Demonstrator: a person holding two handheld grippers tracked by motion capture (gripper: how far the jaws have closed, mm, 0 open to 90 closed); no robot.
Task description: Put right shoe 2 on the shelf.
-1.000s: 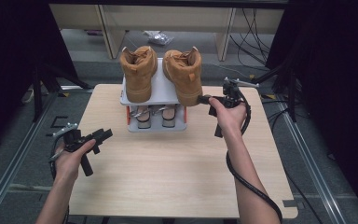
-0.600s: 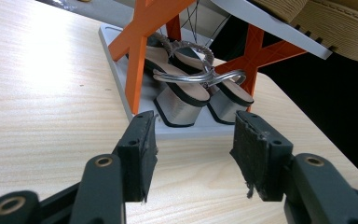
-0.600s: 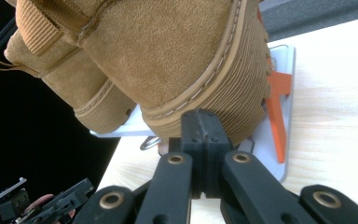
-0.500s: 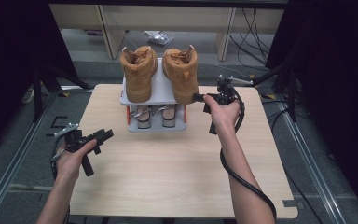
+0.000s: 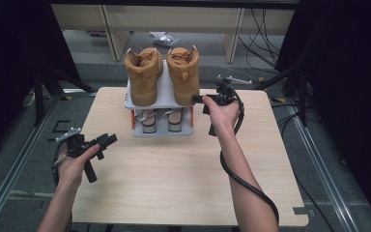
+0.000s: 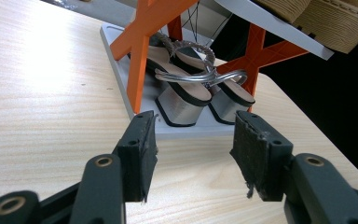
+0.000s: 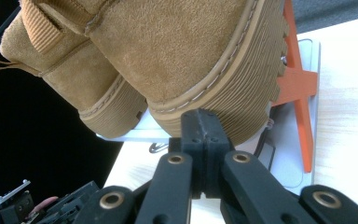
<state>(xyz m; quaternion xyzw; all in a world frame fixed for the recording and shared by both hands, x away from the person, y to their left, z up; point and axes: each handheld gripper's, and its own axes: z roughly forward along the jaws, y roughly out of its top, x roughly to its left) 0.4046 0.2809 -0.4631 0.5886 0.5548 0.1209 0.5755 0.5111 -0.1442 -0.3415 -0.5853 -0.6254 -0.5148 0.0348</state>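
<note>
Two tan suede boots stand on the top shelf of a small rack [image 5: 164, 95], the left boot [image 5: 144, 77] beside the right boot [image 5: 183, 72]. A pair of silver heeled sandals [image 5: 162, 118] sits on the lower level between orange legs [image 6: 140, 51]. My right gripper [image 5: 199, 99] is shut with nothing in it. Its tips [image 7: 200, 125] sit right at the ribbed sole of the right boot [image 7: 177, 51]. My left gripper [image 5: 107, 141] rests low over the table's left side. It is open [image 6: 193, 144] and points at the sandals [image 6: 186, 88].
The rack stands at the back middle of the wooden table [image 5: 183, 179]. Bare wood lies in front of it and on both sides. Beyond the table are dark floor, metal rails [image 5: 14, 164] and cables [image 5: 265, 29].
My right gripper has moved left, up to the right boot's side. The left hand has stayed where it was.
</note>
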